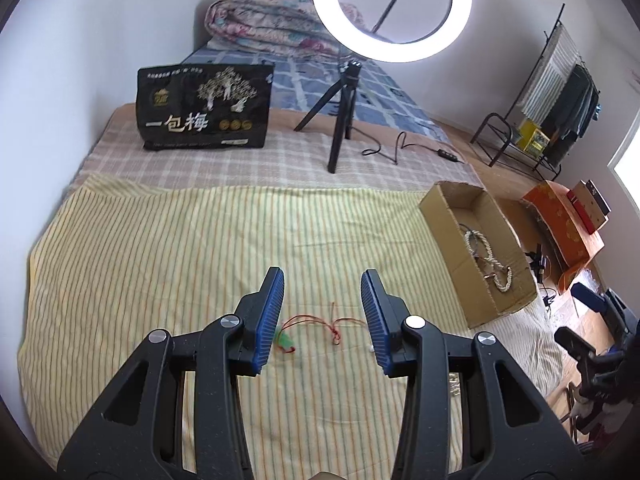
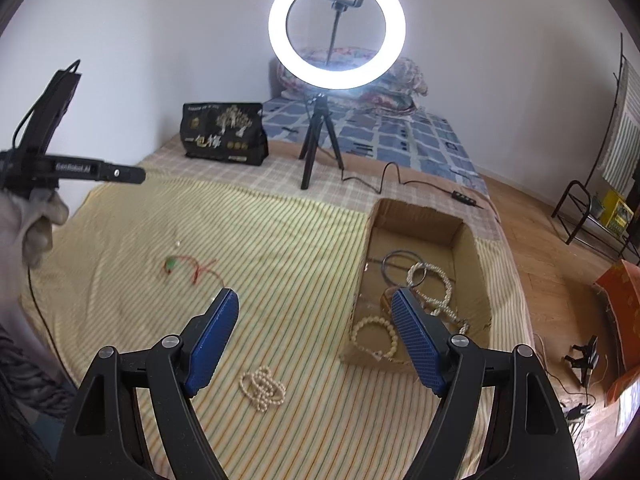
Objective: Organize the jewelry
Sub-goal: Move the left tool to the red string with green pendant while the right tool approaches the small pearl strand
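While the red cord (image 1: pixel 320 326) is seen lying crosswise on the striped sheet (image 1: pixel 160 248) just ahead of the parted, empty left gripper (image 1: pixel 322 292), the bead string (image 2: pixel 262 388) is framed between the wide-open, empty right gripper (image 2: pixel 316 312), beside the box (image 2: pixel 476 276).

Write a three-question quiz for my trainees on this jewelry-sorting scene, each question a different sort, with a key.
1. True or false: the red cord necklace already lies inside the cardboard box.
2. Which lies on the striped sheet just ahead of the right gripper? A) a watch B) a loose pearl strand C) a metal ring
3. Fill in: between the left gripper jaws, which stand apart, there is ____ held.

Key: 1 false, it lies on the sheet; 2 B; 3 nothing.
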Demonstrator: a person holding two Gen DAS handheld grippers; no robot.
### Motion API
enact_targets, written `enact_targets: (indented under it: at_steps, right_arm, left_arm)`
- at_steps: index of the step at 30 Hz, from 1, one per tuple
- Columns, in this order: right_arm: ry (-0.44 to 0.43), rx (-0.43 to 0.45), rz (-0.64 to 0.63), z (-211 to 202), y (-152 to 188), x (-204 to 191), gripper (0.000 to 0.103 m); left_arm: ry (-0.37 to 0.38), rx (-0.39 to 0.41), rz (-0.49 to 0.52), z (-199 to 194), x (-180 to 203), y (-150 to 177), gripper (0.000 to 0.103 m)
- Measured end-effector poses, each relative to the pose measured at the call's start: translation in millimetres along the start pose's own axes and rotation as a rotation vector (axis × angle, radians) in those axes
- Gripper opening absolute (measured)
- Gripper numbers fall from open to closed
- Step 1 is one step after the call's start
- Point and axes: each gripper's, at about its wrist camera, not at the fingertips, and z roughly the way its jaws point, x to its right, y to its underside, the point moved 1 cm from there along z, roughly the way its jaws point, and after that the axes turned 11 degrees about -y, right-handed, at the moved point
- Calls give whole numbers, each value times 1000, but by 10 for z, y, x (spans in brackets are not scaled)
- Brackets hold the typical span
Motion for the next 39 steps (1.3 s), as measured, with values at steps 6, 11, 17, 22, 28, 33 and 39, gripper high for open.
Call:
enact_targets:
  at_steps: [6, 11, 17, 22, 28, 33, 39]
  right_arm:
    - [-67, -104, -32, 208, 224, -53, 79]
    - [-122, -175, -54, 381, 386, -107, 79]
    - [-169, -268, -110, 628, 582, -234, 79]
    - [-189, -341, -143, 799, 733, -300, 79]
    - [-189, -397, -137, 967, 818, -283, 79]
    - [-186, -425, -143, 1072, 884, -276, 79]
    - [-198, -426, -122, 1120, 884, -232, 79]
  left_arm:
    - [-11, -62, -13, 186, -149, 99, 40]
    - [-4, -127, -13, 365, -182, 205, 40]
    - [9, -227, -29, 660, -161, 351, 40]
    - [6, -320, -70, 947, -173, 470, 40]
    - [-24, -372, -121, 1159, -209, 524, 40]
    - [-50, -384, -116, 1288, -145, 527, 40]
    - [-81, -384, -96, 1357, -106, 544, 40]
